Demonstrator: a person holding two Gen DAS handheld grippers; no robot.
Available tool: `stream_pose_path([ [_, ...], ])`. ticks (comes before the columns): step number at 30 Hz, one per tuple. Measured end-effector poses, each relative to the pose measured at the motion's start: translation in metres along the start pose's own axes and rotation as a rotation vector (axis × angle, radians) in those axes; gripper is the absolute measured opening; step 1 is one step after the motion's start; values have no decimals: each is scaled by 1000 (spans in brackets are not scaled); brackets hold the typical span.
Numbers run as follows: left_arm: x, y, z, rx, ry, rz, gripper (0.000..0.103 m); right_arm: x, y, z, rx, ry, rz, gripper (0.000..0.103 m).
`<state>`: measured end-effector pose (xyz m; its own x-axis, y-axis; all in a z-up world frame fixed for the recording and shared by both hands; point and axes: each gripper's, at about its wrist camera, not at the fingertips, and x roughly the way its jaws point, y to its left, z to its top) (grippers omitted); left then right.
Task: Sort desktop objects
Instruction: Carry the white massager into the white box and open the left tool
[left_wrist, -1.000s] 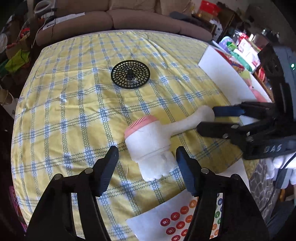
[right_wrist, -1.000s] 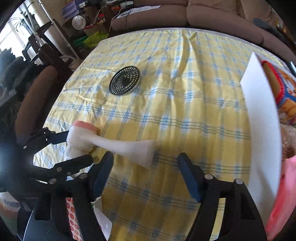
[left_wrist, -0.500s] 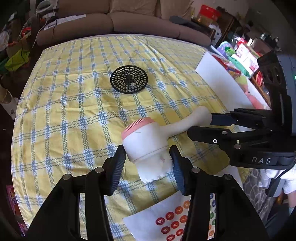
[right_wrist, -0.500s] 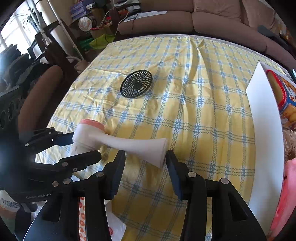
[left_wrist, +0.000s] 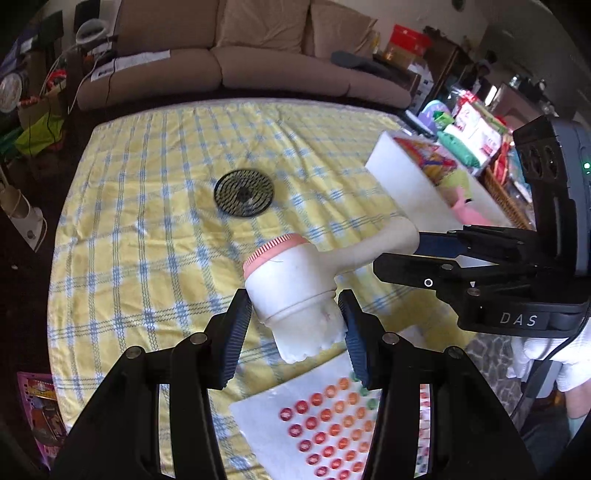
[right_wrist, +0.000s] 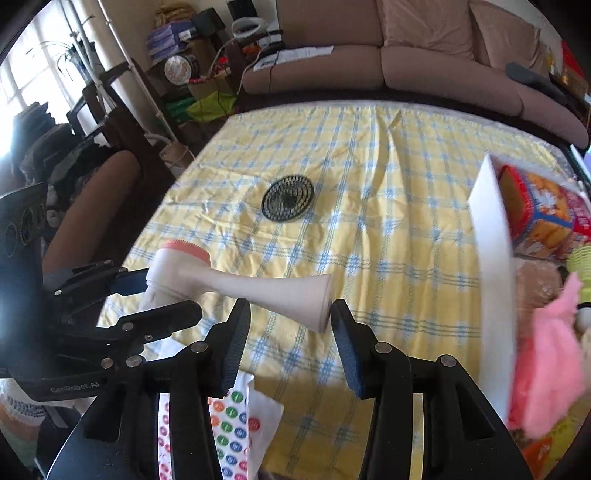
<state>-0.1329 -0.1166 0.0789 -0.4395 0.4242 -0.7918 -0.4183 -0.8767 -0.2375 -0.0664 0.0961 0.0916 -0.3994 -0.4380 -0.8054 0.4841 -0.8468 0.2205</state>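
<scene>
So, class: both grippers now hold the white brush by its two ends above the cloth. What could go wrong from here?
1. The left gripper and right gripper share one brush; uneven moves could twist it loose.
2. The right gripper pinches only the flared handle end, which may slip out.
3. A drop could land on the sticker sheet.

Sticker sheet (left_wrist: 325, 417) partly hidden behind the left tongs (left_wrist: 293, 332)

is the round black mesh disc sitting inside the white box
No, the round black mesh disc lies on the yellow checked tablecloth, apart from the white box.
</scene>
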Motion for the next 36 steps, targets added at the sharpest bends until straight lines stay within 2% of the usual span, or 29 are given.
stream_pose_path([
  [4, -20, -39, 17, 53, -33, -17, 46, -46, -12, 0, 0, -63, -18, 46],
  [9, -23, -104, 36, 116, -42, -69, 46, -107, -54, -13, 53, -127, -51, 46],
  [13, -4, -161, 43, 159, -12, -110, 46, -135, -98, -36, 95, -119, -96, 47],
  [19, 43, -222, 44, 156, 65, -162, 46, -156, -162, -63, 159, -102, -150, 47],
  [22, 66, -241, 46, 134, 78, -138, 46, -155, -187, -60, 168, -95, -141, 47],
  [27, 94, -248, 45, 85, 109, -86, 48, -130, -213, -48, 143, -49, -135, 47],
  [31, 113, -257, 34, 101, 136, -45, 55, -103, -231, -39, 131, -21, -135, 47],
  [34, 116, -269, 33, 142, 127, -13, 70, -86, -239, -42, 140, 18, -156, 46],
  [36, 116, -272, 33, 135, 133, -18, 74, -80, -244, -46, 149, 32, -184, 46],
])
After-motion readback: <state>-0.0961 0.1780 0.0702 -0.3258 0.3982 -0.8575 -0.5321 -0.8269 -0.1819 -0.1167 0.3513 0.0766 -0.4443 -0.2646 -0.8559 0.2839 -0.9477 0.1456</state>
